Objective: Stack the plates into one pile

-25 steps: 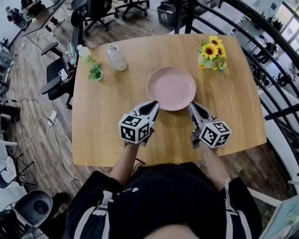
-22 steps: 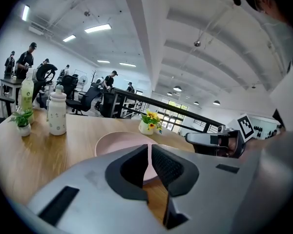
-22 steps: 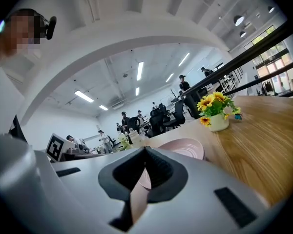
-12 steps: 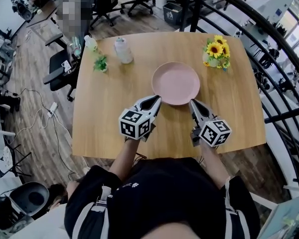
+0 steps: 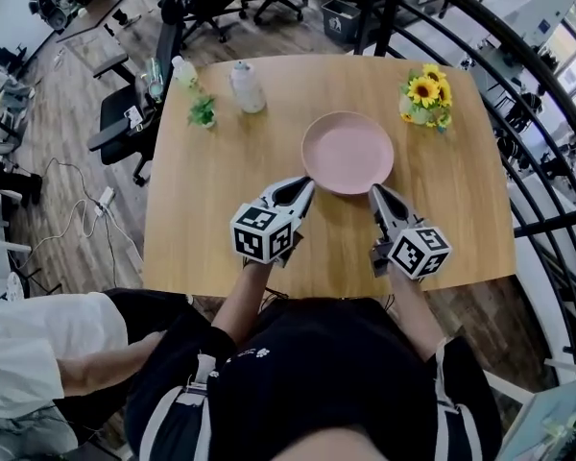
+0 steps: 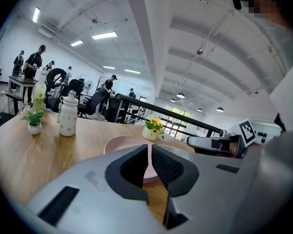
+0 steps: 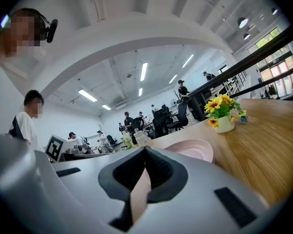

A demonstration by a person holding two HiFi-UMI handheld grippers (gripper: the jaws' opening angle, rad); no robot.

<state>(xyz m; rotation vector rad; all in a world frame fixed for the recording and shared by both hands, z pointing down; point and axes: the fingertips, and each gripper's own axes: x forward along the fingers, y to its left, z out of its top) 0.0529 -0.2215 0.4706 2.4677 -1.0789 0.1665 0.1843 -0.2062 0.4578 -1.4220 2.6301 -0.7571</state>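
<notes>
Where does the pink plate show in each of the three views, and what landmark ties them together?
Head view: plate just above picture centre, near the table's middle.
Left gripper view: plate low centre, partly behind the jaws.
Right gripper view: plate right of centre, just past the jaws.
Shared landmark: the sunflowers, beyond the plate to its right.

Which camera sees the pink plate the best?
The head view: it looks down on the whole round pink plate. The left gripper view sees it low and side-on, partly hidden behind the left tool. The right gripper view shows only part of it past the right tool.
</notes>
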